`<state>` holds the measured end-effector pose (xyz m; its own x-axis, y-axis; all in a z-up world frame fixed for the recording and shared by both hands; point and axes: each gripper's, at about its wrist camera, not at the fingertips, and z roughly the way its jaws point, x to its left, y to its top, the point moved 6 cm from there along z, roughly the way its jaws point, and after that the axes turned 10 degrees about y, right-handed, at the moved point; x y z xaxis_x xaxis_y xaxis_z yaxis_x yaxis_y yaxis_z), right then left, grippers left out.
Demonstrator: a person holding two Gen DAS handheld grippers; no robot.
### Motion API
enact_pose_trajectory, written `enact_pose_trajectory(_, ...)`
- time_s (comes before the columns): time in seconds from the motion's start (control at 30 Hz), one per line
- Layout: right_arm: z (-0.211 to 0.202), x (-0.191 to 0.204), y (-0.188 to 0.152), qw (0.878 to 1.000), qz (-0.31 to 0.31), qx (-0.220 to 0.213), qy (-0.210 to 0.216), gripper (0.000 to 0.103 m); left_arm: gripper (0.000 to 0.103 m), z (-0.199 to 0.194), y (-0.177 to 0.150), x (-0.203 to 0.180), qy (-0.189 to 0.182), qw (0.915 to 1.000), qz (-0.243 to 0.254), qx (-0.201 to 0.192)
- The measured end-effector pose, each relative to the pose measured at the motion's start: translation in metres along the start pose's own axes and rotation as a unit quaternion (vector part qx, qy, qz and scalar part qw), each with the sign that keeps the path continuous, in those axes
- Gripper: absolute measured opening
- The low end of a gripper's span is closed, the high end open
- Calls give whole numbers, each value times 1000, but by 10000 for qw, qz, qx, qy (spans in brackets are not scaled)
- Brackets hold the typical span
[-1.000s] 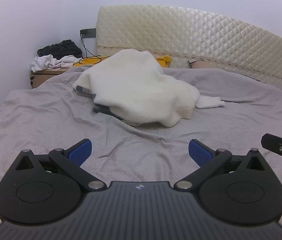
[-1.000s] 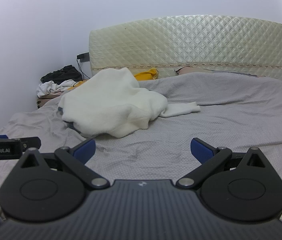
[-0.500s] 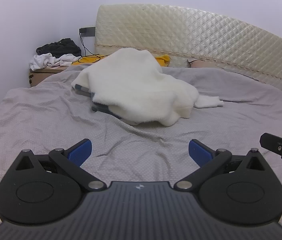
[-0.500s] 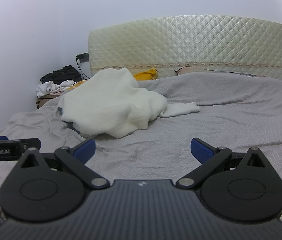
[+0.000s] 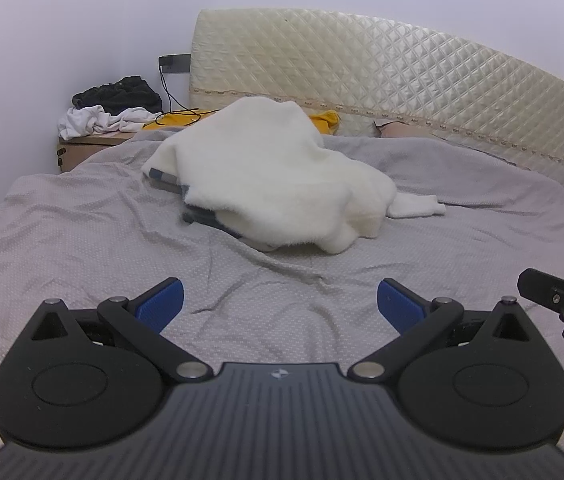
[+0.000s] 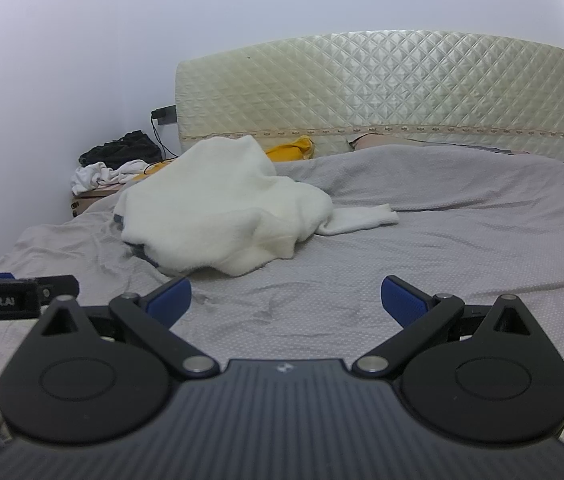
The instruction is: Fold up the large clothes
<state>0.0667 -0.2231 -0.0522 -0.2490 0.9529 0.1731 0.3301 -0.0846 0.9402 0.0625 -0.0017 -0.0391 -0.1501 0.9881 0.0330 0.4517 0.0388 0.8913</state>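
Fluffy white fleece garment [image 5: 277, 176] lies crumpled on wrinkled grey bedsheet [image 5: 81, 240].

Bare grey bedsheet [image 5: 81, 240] lies open between both spread grippers and the heaped white fleece garment [image 5: 273, 176]. Right of the heap, the sheet stays clear up to the quilted headboard [image 6: 402, 88].

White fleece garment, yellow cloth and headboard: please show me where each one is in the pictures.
white fleece garment [image 5: 277, 184]: left wrist view, middle of its crumpled top surface.
yellow cloth [image 6: 292, 150]: right wrist view, its visible bunch behind the garment.
headboard [image 6: 402, 88]: right wrist view, centre of the quilted panel.
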Motion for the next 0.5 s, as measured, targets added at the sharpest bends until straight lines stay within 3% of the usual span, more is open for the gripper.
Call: enact_pose_trajectory(0.5, 3, -3, 2, 9999, 113, -8, -68, 103, 103, -1, -2, -5, -81, 9999, -51, 46)
